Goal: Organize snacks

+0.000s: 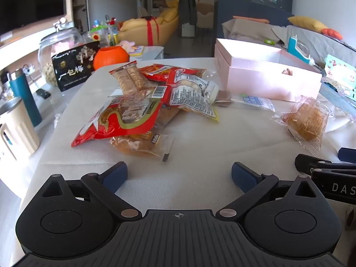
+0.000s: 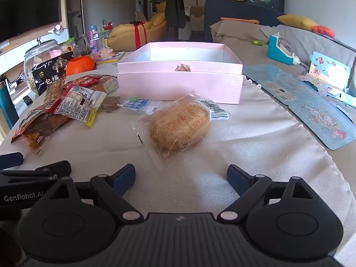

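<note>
left tongs [image 1: 179, 174] spread wide, holding nothing, over worktop [image 1: 191, 133] | snack pile [image 1: 142, 102] at its 11 o'clock | right tongs [image 2: 180, 176] spread wide, holding nothing | wrapped bun [image 2: 178, 125] lying at 12 o'clock just ahead | pink box [image 2: 180, 84] beyond it, lid off

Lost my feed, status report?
Left gripper and right gripper open, empty. Bread packet ahead of right, pink box beyond. Path unobstructed.

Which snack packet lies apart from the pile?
The clear-wrapped bread packet, lying alone on the cloth in front of the pink box; the other snacks overlap in the pile to its left.
</note>
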### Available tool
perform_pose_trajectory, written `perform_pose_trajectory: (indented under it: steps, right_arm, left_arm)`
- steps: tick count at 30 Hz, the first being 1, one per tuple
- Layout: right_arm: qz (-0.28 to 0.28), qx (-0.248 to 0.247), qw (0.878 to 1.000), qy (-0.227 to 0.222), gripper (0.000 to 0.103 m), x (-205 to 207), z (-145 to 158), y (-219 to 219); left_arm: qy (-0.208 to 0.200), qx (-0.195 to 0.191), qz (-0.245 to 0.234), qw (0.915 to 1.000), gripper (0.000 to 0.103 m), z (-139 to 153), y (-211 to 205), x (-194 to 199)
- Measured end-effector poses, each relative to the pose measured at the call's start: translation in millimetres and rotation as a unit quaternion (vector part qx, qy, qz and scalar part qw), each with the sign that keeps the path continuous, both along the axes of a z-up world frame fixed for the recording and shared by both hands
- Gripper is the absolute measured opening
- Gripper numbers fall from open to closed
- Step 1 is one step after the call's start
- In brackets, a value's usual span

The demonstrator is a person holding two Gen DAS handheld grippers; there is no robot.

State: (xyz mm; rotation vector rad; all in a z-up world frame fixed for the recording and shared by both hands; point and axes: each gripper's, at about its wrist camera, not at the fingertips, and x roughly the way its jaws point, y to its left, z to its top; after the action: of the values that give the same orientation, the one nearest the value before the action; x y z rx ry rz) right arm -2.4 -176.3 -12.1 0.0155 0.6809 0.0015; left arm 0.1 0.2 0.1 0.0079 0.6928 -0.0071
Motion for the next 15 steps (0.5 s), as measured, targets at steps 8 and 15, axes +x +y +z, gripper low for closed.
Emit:
perform_pose_trajectory:
  steps: [8,15]
  right_arm:
    - [0.009,0.003,1.000,-0.002,0.091,0.3,0.0,2.8]
    - [0.016,0.000,1.000,-0.002,0.091,1.2,-0.3,4.6]
  left_arm:
    - [-0.002,0.001,0.000,1.0000,0.103,0.0,-0.1,-0.1]
    - [-0.002,0.000,0.000,1.0000,0.103,0.0,0.2,0.0]
